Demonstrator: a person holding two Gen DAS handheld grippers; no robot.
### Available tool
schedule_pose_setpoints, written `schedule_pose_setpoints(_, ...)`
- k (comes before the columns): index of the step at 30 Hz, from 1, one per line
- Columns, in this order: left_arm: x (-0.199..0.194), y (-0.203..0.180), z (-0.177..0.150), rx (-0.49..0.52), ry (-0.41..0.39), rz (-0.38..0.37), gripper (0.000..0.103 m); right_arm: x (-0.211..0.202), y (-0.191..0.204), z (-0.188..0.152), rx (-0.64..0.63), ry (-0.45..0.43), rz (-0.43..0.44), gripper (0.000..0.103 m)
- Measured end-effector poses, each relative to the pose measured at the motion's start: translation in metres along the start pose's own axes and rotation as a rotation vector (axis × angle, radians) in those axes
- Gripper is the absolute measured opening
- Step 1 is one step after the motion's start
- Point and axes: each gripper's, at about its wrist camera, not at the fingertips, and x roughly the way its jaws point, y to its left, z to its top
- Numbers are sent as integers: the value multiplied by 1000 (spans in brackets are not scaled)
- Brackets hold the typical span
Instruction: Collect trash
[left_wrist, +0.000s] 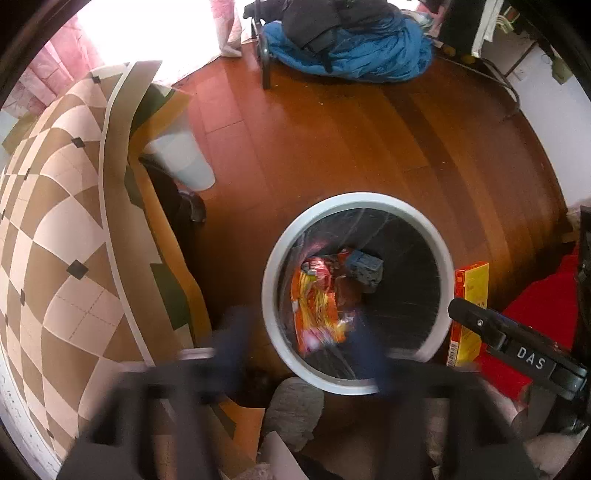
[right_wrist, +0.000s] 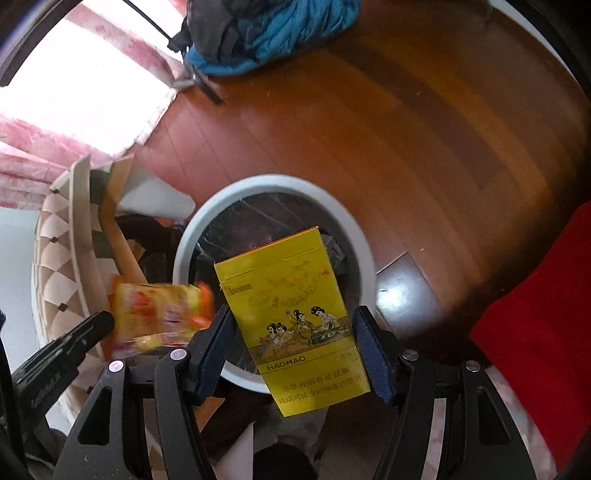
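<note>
A round white-rimmed trash bin (left_wrist: 445, 254) with a black liner stands on the wooden floor. Inside lie an orange snack wrapper (left_wrist: 317, 302) and a dark crumpled item (left_wrist: 365, 267). My left gripper (left_wrist: 299, 332) is open and blurred above the bin's near rim. In the right wrist view, a yellow cigarette box (right_wrist: 295, 317) hangs between the fingers of my right gripper (right_wrist: 295, 343) above the bin (right_wrist: 365, 247); the fingers stand apart from its sides. The orange wrapper (right_wrist: 162, 314) shows blurred at left, by the left gripper's finger. The yellow box also shows in the left wrist view (left_wrist: 469, 306).
A checkered table (left_wrist: 55, 221) stands left of the bin, with a white bucket (left_wrist: 184, 162) beside it. A blue cloth pile (left_wrist: 351, 48) lies on a chair frame at the back. A red cloth (right_wrist: 535, 332) lies at right.
</note>
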Motion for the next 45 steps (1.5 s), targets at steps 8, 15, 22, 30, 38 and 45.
schedule_pose_setpoints(8,-2,9,-7,-6,-8,50,99,26,4,5,-1,34,-4,89)
schedule_pose_setpoints(15,-27,13,-19,1,-52,72,101,4,10,-11,-58,20,-122,103)
schedule_pose_setpoints(22,-87,11,-43,13,-101,73,102,-58,22,-41,-123,-29,-192,103)
schedule_pose_setpoints(30,-196,5,-87,35,-216,-1,102,-158,43,-92,-157,-97,-113,103)
schedule_pose_setpoints(38,-292,15,-134,37,-328,-90,102,-270,68,-153,-217,-196,-8,103)
schedule_pose_setpoints(45,-339,31,-171,32,-377,-156,102,-336,90,-202,-287,-241,72,103)
